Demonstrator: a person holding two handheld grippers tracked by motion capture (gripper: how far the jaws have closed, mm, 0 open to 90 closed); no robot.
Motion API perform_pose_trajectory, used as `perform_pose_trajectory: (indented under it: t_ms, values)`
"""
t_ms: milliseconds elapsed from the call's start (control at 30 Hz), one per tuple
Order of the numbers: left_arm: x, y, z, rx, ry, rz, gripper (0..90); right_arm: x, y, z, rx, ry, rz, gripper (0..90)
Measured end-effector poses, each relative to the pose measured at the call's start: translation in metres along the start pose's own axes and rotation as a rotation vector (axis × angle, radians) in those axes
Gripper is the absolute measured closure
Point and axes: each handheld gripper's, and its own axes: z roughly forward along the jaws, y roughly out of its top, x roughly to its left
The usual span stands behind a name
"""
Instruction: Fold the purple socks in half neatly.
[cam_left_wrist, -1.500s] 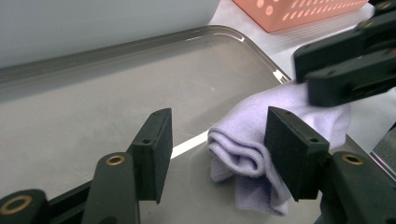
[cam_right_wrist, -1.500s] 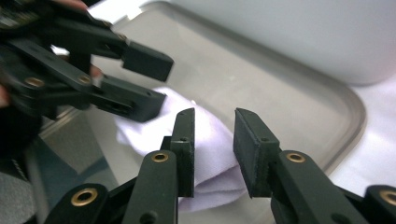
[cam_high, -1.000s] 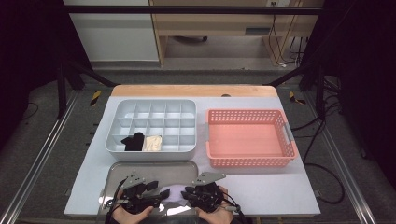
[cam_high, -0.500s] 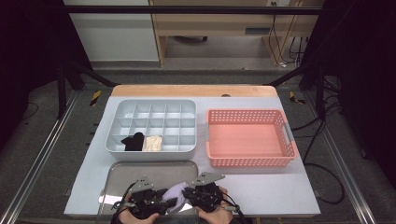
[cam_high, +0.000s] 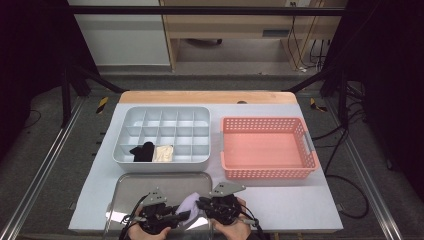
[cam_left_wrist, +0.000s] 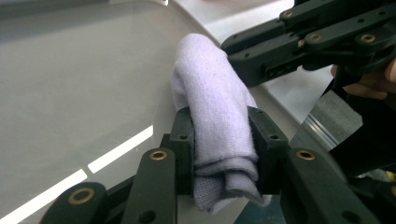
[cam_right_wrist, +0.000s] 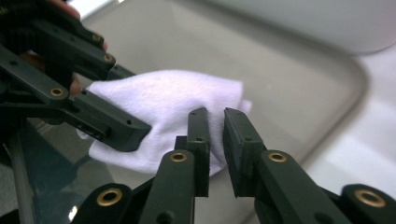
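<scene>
A rolled pale lavender cloth (cam_high: 193, 203) is held just above the near right part of a shiny metal tray (cam_high: 131, 184). My left gripper (cam_high: 186, 215) is shut on it, and in the left gripper view the cloth (cam_left_wrist: 212, 107) bulges between the two black pads (cam_left_wrist: 268, 140). From the right, my right gripper (cam_high: 203, 204) meets the cloth's other end. In the right gripper view its jaws (cam_right_wrist: 212, 119) stand almost together with a thin bare gap, the cloth (cam_right_wrist: 163, 102) lying just behind them.
A grey divided organiser (cam_high: 162, 113) sits beyond the tray, with a black item (cam_high: 142, 151) and a cream item (cam_high: 163, 153) in two front cells. A pink perforated basket (cam_high: 270, 123) stands to its right. The table's near edge lies right under the hands.
Both grippers have drawn closer together at the tray's near right corner. The cloth has shifted slightly right and up between them.
</scene>
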Motion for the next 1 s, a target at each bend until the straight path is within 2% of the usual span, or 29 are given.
perform_pose_trajectory:
  t_ms: [33,67,167,300,633,767,800,833,900,933,1000]
  values:
    - [0.001,0.002,-0.003,-0.008,-0.001,-0.002,65.3,-0.002,0.001,-0.004,-0.019,-0.002,0.002,79.8]
    - [0.001,0.004,-0.006,-0.022,-0.001,-0.004,65.1,-0.008,0.003,-0.015,-0.063,-0.028,0.014,77.4]
    - [0.004,0.008,-0.012,-0.043,0.008,0.0,64.8,-0.018,0.003,-0.027,-0.089,-0.081,0.028,73.9]
    - [0.008,0.014,-0.02,-0.072,0.028,0.005,64.4,-0.027,0.001,-0.038,-0.09,-0.143,0.023,69.6]
    - [0.016,0.029,-0.035,-0.109,0.072,0.011,63.7,-0.049,-0.014,-0.067,-0.075,-0.245,0.064,58.8]
    - [0.018,0.035,-0.038,-0.122,0.075,0.007,63.5,-0.058,-0.02,-0.078,-0.079,-0.293,0.079,54.9]
    - [0.018,0.035,-0.038,-0.122,0.075,0.007,63.5,-0.058,-0.02,-0.078,-0.079,-0.293,0.079,54.9]
    - [0.018,0.036,-0.039,-0.124,0.075,0.009,63.4,-0.063,-0.024,-0.085,-0.083,-0.316,0.099,52.9]
    - [0.019,0.04,-0.041,-0.126,0.08,0.013,63.4,-0.066,-0.026,-0.09,-0.083,-0.341,0.104,51.6]
    - [0.019,0.04,-0.041,-0.126,0.08,0.013,63.4,-0.066,-0.026,-0.09,-0.083,-0.341,0.104,51.6]
    - [0.022,0.044,-0.042,-0.135,0.086,0.012,63.3,-0.073,-0.031,-0.098,-0.08,-0.386,0.106,48.3]
